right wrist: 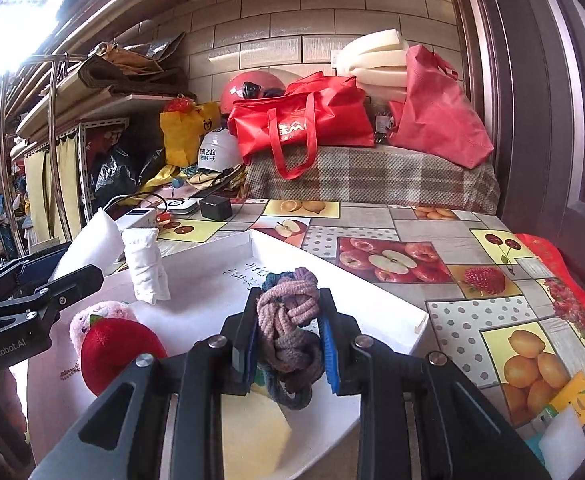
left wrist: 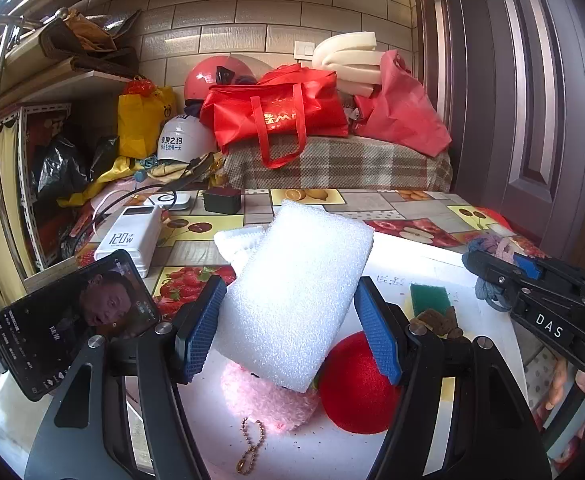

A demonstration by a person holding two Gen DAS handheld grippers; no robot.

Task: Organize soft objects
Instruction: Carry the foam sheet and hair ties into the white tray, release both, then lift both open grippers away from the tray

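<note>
My left gripper [left wrist: 290,292] is shut on a white foam block [left wrist: 296,296], which hangs tilted above the white tray [left wrist: 432,268]. Under the block in the tray lie a pink plush [left wrist: 268,400] and a red ball [left wrist: 356,388]. A green-and-yellow sponge [left wrist: 428,300] with a brown lump and a white rolled cloth [right wrist: 146,268] are in the tray too. My right gripper [right wrist: 290,300] is shut on a knotted bundle of purple, pink and grey cord [right wrist: 288,328], held over the tray's right part. Each gripper shows at the edge of the other's view.
The tray sits on a fruit-patterned tablecloth [right wrist: 492,280]. A phone on a stand [left wrist: 72,320], a white power bank [left wrist: 130,236] and a black box [left wrist: 222,200] stand to the left. Red bags [left wrist: 276,116] and helmets crowd the back. A bead chain [left wrist: 250,448] lies near me.
</note>
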